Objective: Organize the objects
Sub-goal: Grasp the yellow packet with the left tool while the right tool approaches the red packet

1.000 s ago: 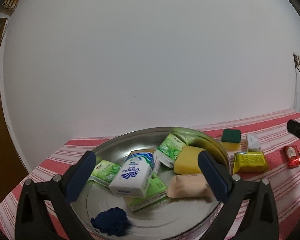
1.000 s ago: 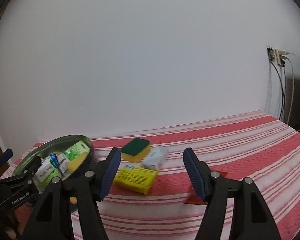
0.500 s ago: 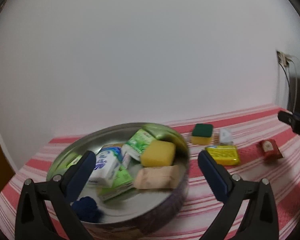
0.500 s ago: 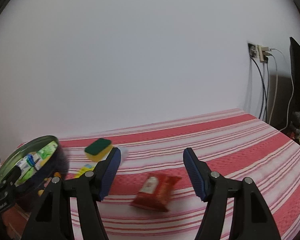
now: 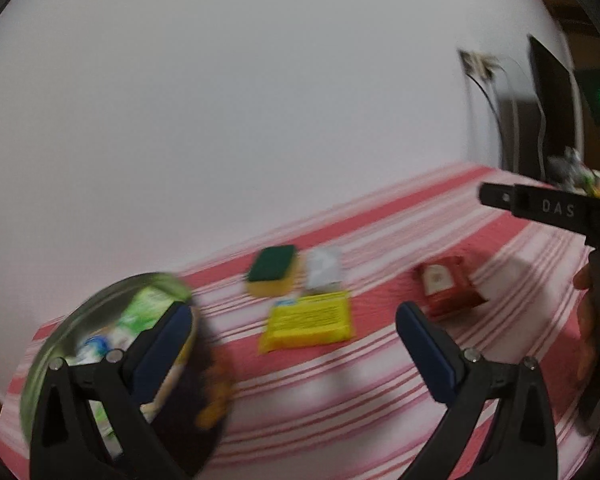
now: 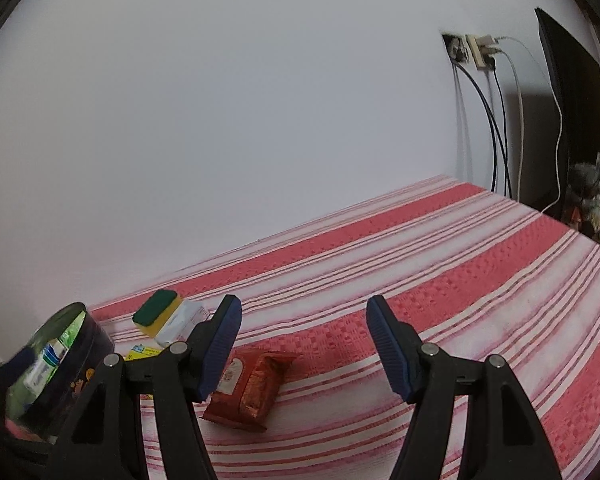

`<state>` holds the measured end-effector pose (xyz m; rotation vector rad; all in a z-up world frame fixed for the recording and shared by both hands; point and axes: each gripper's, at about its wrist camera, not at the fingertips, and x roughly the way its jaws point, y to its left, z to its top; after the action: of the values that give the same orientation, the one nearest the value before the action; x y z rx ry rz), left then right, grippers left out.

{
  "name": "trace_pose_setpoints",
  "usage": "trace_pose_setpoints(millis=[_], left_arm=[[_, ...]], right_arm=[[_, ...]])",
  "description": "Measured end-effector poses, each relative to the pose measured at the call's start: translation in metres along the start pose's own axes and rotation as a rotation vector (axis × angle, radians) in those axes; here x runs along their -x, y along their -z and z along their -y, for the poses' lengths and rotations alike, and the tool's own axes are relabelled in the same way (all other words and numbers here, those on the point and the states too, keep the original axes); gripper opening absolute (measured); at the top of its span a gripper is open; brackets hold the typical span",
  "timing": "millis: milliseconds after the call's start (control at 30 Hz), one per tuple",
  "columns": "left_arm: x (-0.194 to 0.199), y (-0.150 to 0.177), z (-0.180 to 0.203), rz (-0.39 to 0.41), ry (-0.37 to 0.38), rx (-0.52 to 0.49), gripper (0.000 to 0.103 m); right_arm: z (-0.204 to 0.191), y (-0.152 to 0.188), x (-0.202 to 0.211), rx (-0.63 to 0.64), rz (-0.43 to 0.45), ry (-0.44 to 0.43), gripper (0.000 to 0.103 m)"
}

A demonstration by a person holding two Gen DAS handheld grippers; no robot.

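Note:
A red packet (image 6: 252, 380) lies on the striped cloth just beyond my right gripper (image 6: 303, 302), partly hidden by its left finger; the jaws are open and hold nothing. My left gripper (image 5: 292, 312) is open too, with a yellow packet (image 5: 308, 320) on the cloth ahead, between its fingers. Behind that packet lie a green-and-yellow sponge (image 5: 274, 272) and a small white packet (image 5: 324, 268). The red packet (image 5: 444, 286) lies further right. A round metal tin (image 5: 80, 312) holding several packets stands at the left, behind the left finger. This view is blurred.
A red-and-white striped cloth (image 6: 440, 280) covers the surface up to a white wall. Sockets with hanging cables (image 6: 476, 52) and a dark screen (image 6: 572, 100) are at the far right. A hand (image 5: 592, 320) holding the other gripper's body (image 5: 548, 206) shows at the right edge.
Both grippers swung to the right. The left one left the tin and now faces the yellow packet; the right one went from the yellow packet to the red packet. Both stayed open.

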<state>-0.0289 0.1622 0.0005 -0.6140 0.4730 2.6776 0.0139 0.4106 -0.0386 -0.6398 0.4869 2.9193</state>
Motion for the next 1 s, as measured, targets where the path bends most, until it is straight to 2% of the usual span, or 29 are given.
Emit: trace_pose_setpoints(millis=[100,233,300,400,467,633,867,1000], left_arm=[[-0.037,-0.012,0.017,-0.116,0.045,0.006,0.103],[-0.087,-0.018,0.027,-0.28,0.043,0.051,0.103],[-0.101,-0.021,0.028,-0.317,0.006,0.07,0.103],[-0.114,-0.025,0.023,-0.35,0.012,0.118,0.103],[-0.125,-0.022,0.018,-0.404,0.011,0.166,0.103],[-0.13,-0.02,0.02,-0.425,-0.043,0.155,0.103],[-0.134,-0.026,0.021,-0.47,-0.07,0.167,0.103],[-0.126,-0.029,0.016,-0.466,-0.168,0.154,0.103]], right_arm=[[0.005,-0.002,-0.003,-0.017,-0.007,-0.002,0.067],[0.01,-0.005,-0.003,-0.018,0.012,0.027,0.067],[0.012,-0.006,-0.004,-0.032,0.011,0.021,0.067],[0.013,-0.007,-0.009,-0.043,-0.011,0.007,0.067],[0.012,-0.008,-0.009,-0.042,-0.01,0.005,0.067],[0.014,-0.011,-0.011,-0.05,-0.011,0.008,0.067],[0.025,-0.012,-0.015,-0.099,-0.03,0.006,0.067],[0.026,-0.013,-0.014,-0.103,-0.029,0.0,0.067]])
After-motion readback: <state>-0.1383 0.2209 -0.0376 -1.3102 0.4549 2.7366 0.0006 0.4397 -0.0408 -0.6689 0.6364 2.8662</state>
